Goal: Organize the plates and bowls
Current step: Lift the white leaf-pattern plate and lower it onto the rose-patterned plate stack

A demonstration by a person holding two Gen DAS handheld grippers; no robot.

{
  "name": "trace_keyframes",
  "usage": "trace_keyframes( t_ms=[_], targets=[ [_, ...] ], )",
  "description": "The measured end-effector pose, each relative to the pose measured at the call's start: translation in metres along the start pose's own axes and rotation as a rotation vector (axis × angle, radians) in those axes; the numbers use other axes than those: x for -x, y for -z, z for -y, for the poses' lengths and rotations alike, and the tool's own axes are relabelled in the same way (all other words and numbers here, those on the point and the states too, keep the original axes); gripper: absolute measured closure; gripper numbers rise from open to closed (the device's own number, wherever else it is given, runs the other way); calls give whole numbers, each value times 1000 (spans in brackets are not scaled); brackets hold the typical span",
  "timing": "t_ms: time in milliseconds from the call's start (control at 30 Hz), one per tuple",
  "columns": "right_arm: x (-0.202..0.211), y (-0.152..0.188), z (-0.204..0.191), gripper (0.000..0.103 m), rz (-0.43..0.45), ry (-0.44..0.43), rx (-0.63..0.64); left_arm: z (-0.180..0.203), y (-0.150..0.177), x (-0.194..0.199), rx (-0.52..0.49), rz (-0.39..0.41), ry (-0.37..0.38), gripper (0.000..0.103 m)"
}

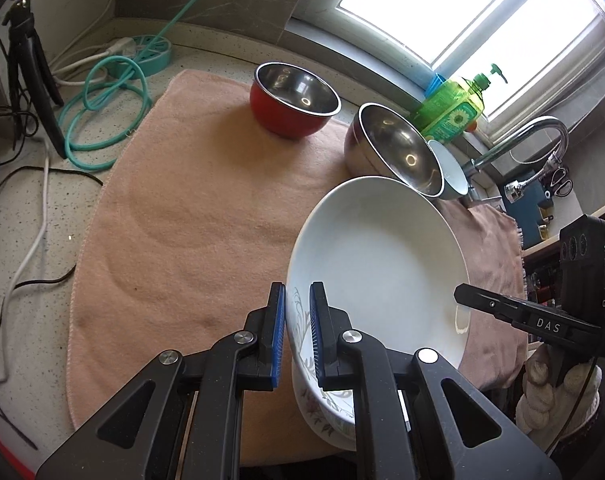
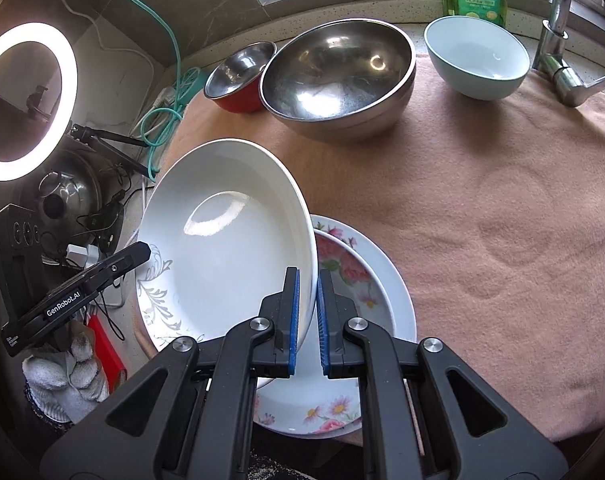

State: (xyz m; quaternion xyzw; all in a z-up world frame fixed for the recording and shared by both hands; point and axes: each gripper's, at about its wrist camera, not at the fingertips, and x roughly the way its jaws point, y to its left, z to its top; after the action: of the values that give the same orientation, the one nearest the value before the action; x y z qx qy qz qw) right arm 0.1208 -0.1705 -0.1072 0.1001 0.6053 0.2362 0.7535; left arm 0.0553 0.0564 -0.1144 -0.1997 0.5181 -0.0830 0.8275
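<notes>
Plate held tilted by both sets of fingers, above two stacked plates

Plates number three. One white plate (image 2: 230,248) with a grey leaf pattern on its rim is up off the pink towel (image 2: 502,216), held between the two grippers. The left gripper (image 1: 297,334) has its fingers closed on the patterned edge, and the right gripper (image 2: 306,320) has its fingers closed on the opposite edge, so the plate spans from one pair to the other. It sits tilted, its hollow side facing up and toward the window; being round, it has no long axis to speak of.

Just below and beyond the right fingers lie the other two plates: a smaller flowered plate (image 2: 342,258) resting in a larger flowered plate (image 2: 322,412), both flat on the towel.

Bowls number three, all upright ahead of the fingers at the far side of the towel: a red bowl (image 1: 290,114) with a steel inside, a big steel bowl (image 1: 394,156) beside it, and a pale white bowl (image 2: 476,58) nearest the tap (image 2: 558,40). A green soap bottle (image 1: 454,110) stands behind them on the table.
</notes>
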Motion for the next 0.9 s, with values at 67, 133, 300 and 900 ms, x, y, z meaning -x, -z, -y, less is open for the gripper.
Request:
trace_keyframes(
  t_ms=[67,133,300,900],
  targets=[
    [2,6,6,95,-2,4,-10,4,5,-3,-8,-11,1,93],
    [4,11,12,95,-4,5,-18,7,9,-5,-11,-22,1,93],
    [5,22,21,95,-14,10,-33,15,18,-9,-22,-44,5,93],
    [1,50,40,95,-52,31,-64,25,37,-24,-44,-105,-6,93]
  ],
)
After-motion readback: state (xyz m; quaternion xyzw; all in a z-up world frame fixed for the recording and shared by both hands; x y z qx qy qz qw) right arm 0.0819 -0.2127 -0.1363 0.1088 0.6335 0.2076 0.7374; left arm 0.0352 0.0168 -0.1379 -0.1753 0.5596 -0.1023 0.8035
